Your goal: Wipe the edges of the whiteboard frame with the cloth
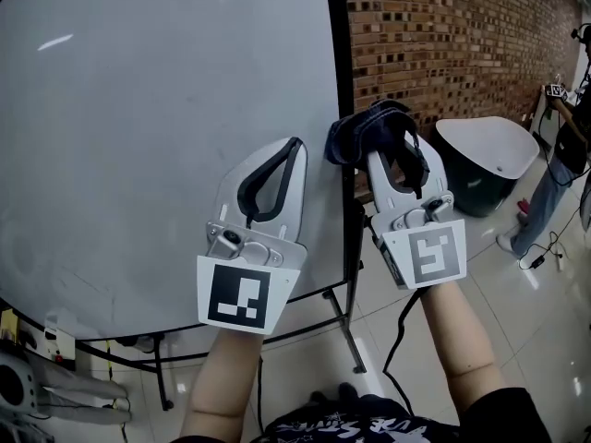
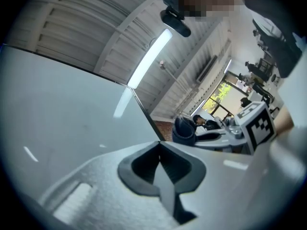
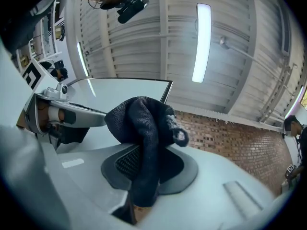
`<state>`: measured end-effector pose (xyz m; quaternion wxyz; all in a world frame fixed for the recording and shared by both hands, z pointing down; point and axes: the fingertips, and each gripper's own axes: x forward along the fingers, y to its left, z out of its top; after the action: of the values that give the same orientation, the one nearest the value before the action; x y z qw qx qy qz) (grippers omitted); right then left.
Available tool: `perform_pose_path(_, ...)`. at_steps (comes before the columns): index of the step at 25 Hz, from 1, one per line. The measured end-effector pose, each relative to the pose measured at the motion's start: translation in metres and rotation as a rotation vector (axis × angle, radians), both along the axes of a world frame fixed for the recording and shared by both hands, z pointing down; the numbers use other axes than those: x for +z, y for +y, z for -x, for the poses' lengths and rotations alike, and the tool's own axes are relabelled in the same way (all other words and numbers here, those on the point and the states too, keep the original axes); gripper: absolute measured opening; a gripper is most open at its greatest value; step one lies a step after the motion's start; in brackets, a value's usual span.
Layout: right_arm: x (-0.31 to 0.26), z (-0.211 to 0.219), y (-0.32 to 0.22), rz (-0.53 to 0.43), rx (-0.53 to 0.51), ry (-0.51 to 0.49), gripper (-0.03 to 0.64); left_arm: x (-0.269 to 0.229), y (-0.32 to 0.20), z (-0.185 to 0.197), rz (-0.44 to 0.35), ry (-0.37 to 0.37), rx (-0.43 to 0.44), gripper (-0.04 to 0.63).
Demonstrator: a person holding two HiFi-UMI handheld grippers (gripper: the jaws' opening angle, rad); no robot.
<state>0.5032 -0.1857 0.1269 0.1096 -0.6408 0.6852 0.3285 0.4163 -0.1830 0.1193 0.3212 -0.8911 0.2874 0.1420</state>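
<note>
The whiteboard fills the left of the head view, and its black frame edge runs down the right side. A dark blue cloth is bunched at the tip of my right gripper, which is shut on it and held against the frame's right edge. In the right gripper view the cloth hangs between the jaws. My left gripper hovers in front of the board surface, just left of the frame, shut with nothing in it. From the left gripper view the cloth shows beside the frame.
A brick wall stands behind the board on the right. A dark tub with a white rim sits on the tiled floor. A person stands at the far right. The board's stand legs and cables lie below.
</note>
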Motion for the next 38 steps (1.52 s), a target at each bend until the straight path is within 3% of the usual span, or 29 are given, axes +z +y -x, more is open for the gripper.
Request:
perform_pose_path(9, 0.052, -0.003, 0.0, 0.073, -0.026, -0.051, 0.063, 0.05, -0.003, -0.007, 0.09, -0.03, 0.006, -0.005)
perform_pose_path(21, 0.103, 0.007, 0.005, 0.1, -0.029, -0.047, 0.063, 0.11, 0.005, 0.0, 0.13, -0.035, 0.03, -0.005)
perform_pose_path(38, 0.189, -0.003, 0.006, 0.241, 0.006, -0.084, 0.064, 0.187, 0.014, -0.01, 0.212, -0.073, 0.075, -0.005)
